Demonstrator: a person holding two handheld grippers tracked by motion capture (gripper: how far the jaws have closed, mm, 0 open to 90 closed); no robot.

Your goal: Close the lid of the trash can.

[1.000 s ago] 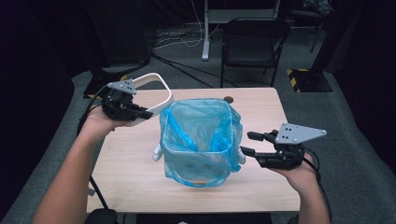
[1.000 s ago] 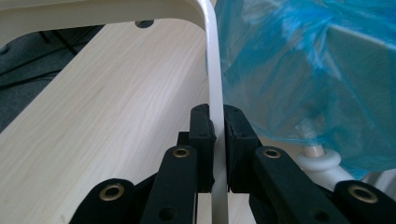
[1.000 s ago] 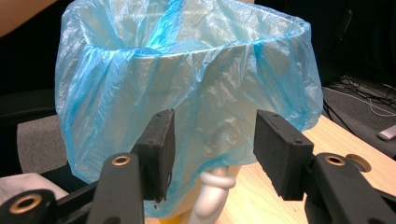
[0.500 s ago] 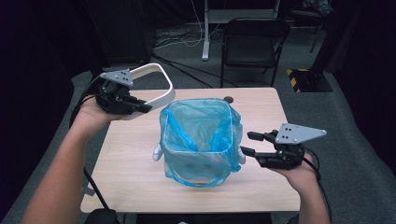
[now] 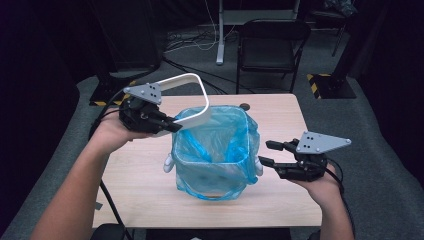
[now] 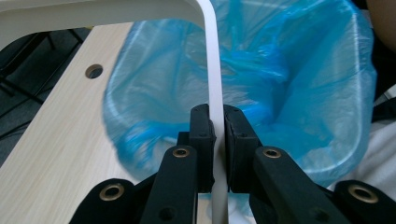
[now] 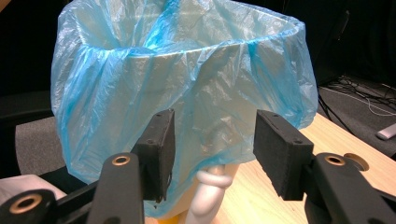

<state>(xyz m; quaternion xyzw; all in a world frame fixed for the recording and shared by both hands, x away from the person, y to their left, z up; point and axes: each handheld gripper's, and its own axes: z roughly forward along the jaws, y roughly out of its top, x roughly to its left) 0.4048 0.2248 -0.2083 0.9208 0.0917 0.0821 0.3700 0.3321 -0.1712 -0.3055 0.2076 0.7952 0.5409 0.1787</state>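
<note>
The left claw (image 5: 167, 126), clamped on the white ring (image 5: 192, 82), has carried it up from the worktop (image 5: 280, 200) to just above the bag (image 5: 215, 145); seating it over the bin rim likely follows. The right claw (image 5: 266, 153) waits half open, empty, beside the bag. Count: one ring, one bag, two claws.
</note>
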